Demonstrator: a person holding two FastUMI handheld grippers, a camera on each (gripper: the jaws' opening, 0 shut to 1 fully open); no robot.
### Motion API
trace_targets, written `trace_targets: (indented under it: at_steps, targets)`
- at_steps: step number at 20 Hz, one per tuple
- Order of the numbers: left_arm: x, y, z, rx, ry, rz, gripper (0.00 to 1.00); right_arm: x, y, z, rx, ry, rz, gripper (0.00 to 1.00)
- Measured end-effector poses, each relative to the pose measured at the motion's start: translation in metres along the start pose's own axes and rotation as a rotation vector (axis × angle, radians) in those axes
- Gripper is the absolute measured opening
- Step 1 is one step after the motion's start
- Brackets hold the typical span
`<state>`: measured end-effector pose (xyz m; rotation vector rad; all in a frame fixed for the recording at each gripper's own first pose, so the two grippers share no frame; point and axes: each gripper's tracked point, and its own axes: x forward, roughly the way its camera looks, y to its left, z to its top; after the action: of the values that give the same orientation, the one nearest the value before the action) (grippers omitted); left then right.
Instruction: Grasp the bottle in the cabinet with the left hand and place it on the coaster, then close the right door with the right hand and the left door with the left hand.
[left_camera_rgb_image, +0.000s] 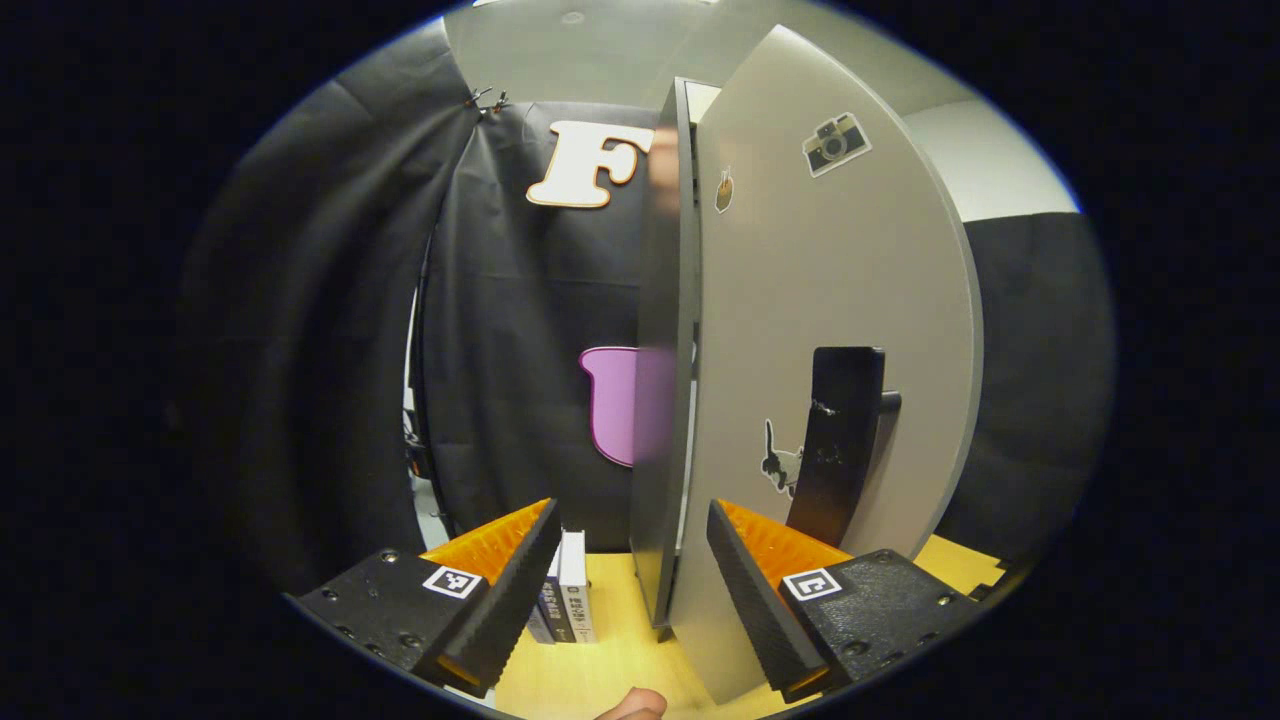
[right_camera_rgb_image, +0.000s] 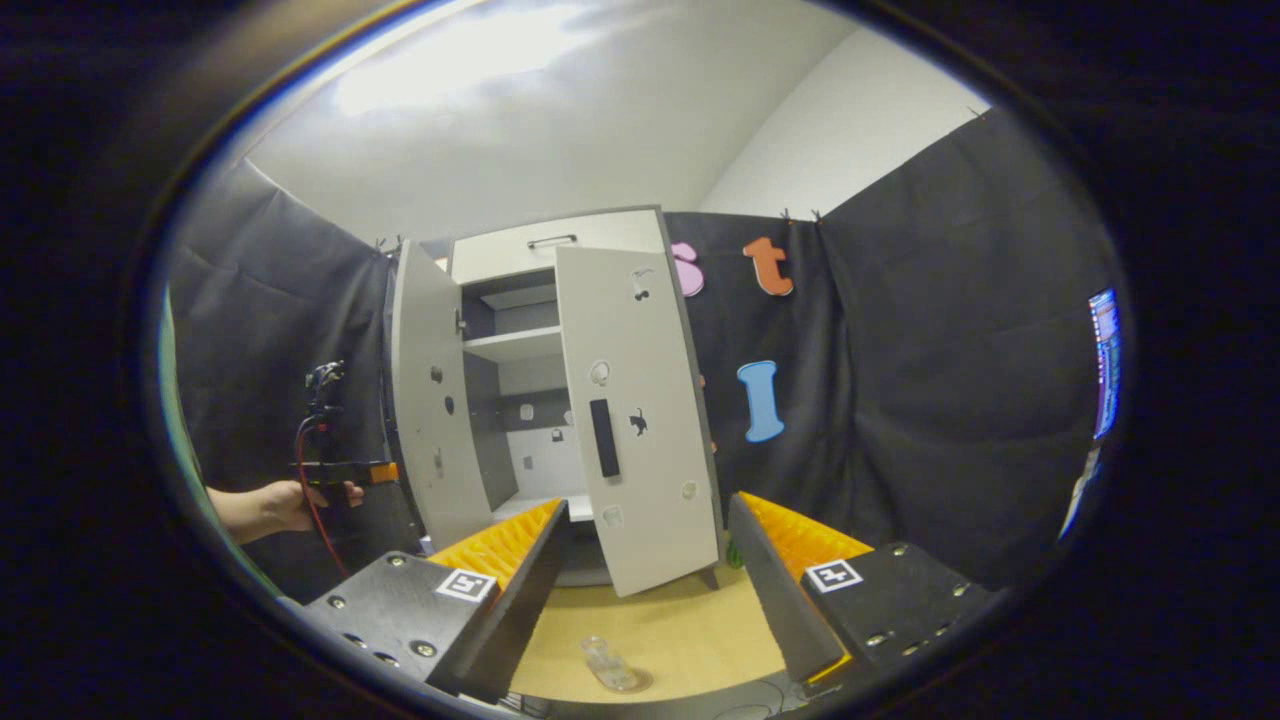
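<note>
In the left gripper view, the left tongs (left_camera_rgb_image: 635, 570) are spread at the bottom, the left door (left_camera_rgb_image: 830, 330) edge-on right between them. In the right gripper view, the right tongs (right_camera_rgb_image: 640, 570) are held spread; the bottle (right_camera_rgb_image: 608, 663) is seen low centre on the surface (right_camera_rgb_image: 690, 625), both cabinet (right_camera_rgb_image: 520, 300) doors ajar, the right door (right_camera_rgb_image: 640, 420) at centre.

The left gripper (left_camera_rgb_image: 635, 570) is held level with its jaws wide apart and nothing between them. The right gripper (right_camera_rgb_image: 645, 570) is held the same way, jaws apart. A hand (right_camera_rgb_image: 285, 505) is seen gripping the left gripper's handle.
</note>
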<state>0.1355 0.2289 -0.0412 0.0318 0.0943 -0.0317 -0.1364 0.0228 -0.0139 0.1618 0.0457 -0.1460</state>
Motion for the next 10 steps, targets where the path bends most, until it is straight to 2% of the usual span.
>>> trace_targets:
  at_steps: [3,6,10]
  targets:
    - [-0.002,0.002,0.003,0.030,-0.017,0.037,0.94,-0.058,0.002,-0.004,0.010,-0.035,-0.017,0.97]
    - [-0.004,0.002,0.001,0.017,-0.008,0.054,0.94,-0.107,-0.001,-0.015,0.016,-0.017,-0.028,0.97]
    - [-0.006,0.002,0.002,0.013,0.004,0.086,0.94,-0.132,-0.011,-0.013,-0.014,-0.015,-0.045,0.97]
